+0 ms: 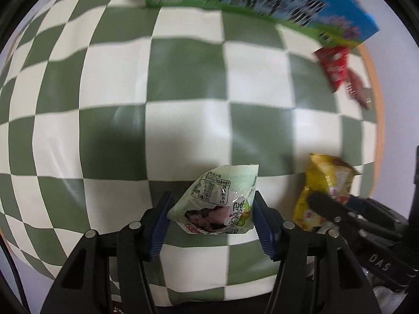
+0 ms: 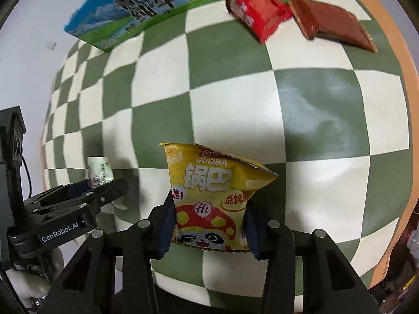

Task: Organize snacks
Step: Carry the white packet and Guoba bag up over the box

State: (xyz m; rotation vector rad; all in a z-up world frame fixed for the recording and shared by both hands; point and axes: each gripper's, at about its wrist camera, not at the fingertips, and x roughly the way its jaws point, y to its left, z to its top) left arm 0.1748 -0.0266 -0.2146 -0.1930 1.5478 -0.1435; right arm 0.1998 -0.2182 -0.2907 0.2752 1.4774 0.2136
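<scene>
A pale green snack packet [image 1: 217, 201] is pinched between the blue pads of my left gripper [image 1: 212, 199], which is shut on it just above the green and white checked cloth [image 1: 183, 78]. My right gripper [image 2: 209, 206] is shut on a yellow GUOBA snack bag [image 2: 209, 178] with a panda print, and the bag's sides bulge above the pads. The two grippers hang side by side. The right wrist view shows the left gripper [image 2: 104, 191] with the green packet [image 2: 99, 170] at lower left. In the left wrist view the yellow bag [image 1: 327, 180] is at lower right.
A blue and green milk carton box [image 2: 146, 5] lies at the far side of the cloth. Beside it lie a red snack packet [image 2: 251, 13] and a brown packet [image 2: 332, 23]. The orange table rim [image 2: 403, 52] curves along the right.
</scene>
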